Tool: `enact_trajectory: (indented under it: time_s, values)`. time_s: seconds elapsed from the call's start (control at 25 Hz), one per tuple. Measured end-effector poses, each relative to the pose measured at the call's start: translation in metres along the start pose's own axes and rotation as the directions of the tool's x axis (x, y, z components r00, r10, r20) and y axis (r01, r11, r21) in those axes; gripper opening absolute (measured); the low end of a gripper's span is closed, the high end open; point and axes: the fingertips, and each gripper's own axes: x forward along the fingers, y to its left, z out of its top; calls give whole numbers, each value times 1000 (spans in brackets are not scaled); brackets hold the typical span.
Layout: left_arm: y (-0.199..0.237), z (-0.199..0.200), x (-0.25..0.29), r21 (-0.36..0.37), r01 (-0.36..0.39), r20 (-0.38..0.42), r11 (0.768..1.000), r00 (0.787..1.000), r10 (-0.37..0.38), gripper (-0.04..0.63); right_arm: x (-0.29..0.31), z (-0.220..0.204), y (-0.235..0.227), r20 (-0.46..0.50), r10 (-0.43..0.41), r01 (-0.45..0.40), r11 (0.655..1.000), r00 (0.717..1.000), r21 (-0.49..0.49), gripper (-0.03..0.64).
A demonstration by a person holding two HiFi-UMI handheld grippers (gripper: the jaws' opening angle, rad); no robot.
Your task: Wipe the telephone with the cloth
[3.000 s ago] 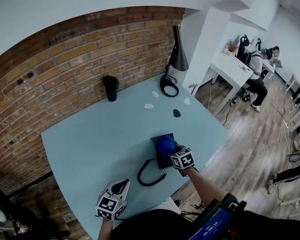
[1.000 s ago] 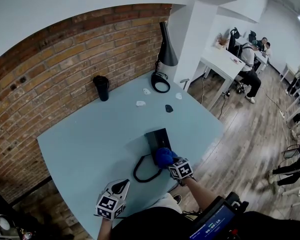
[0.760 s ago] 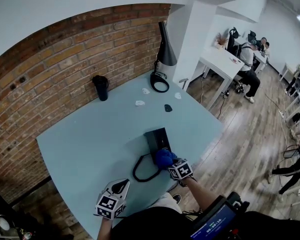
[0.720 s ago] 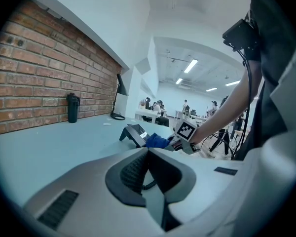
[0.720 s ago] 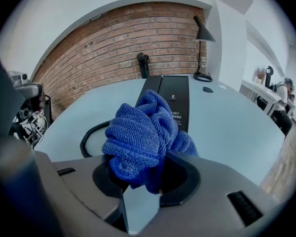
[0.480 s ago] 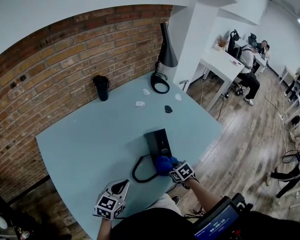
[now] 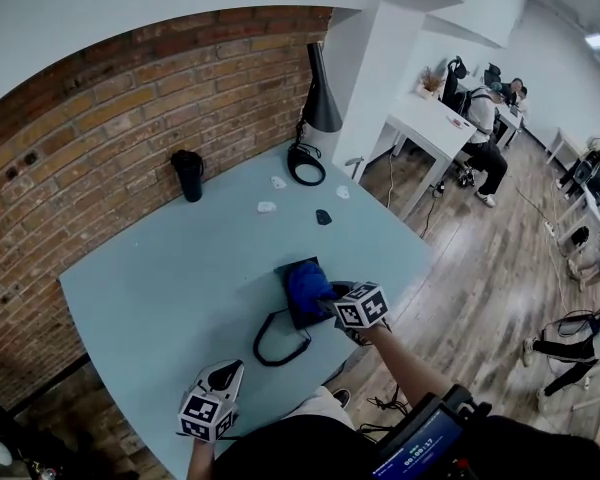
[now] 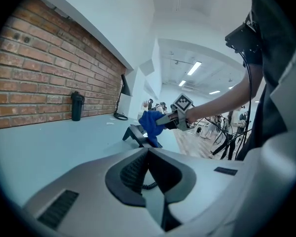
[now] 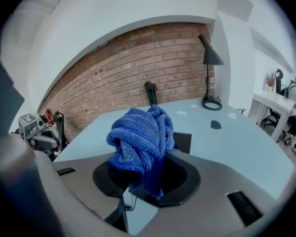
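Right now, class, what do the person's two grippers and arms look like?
The left gripper and right gripper are grey moulded shells, dark-recessed around the fingers, each carrying a white cube with black square markers. The right arm is bare below a dark sleeve.

- Left gripper [image 7: 223, 376] — jaws together, nothing between them, held low at the table's [image 7: 150, 298] near edge.
- Right gripper [image 7: 327, 298] — jaws clamped on the blue cloth [image 7: 302, 280], forearm [image 7: 400, 363] stretched forward.

Bunched blue cloth [image 7: 306, 282] over black telephone [image 9: 183, 142]
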Motion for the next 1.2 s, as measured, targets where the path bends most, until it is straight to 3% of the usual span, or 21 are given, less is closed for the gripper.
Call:
enact_trajectory:
  time_s: [0.2,0.36,0.6,0.8,1.0,1.2]
  values:
    - [8,2,-6,-19,-35,11,999,999,35,15,6,56,-27,154,-123,133,989,980,-59,140]
    - [13,-1,-7,-37,-52,11,998,999,52,15,19,59,-55,133,-218,227,972,967,-54,140]
    - [23,-1,-7,-61,-82,12,995,997,83,15,49,21,-78,-25,-263,261,963,965,-65,140]
    - [27,-2,-7,-69,-88,2,994,996,88,14,54,7,-82,-12,-254,254,967,967,-5,138]
    - [26,-6,-2,-70,-77,-10,995,997,76,15,57,4,-79,-52,-208,207,978,977,-29,138]
    - [17,-7,3,-48,-47,-27,998,999,46,15,54,-5,-76,-45,-215,213,977,976,-27,138]
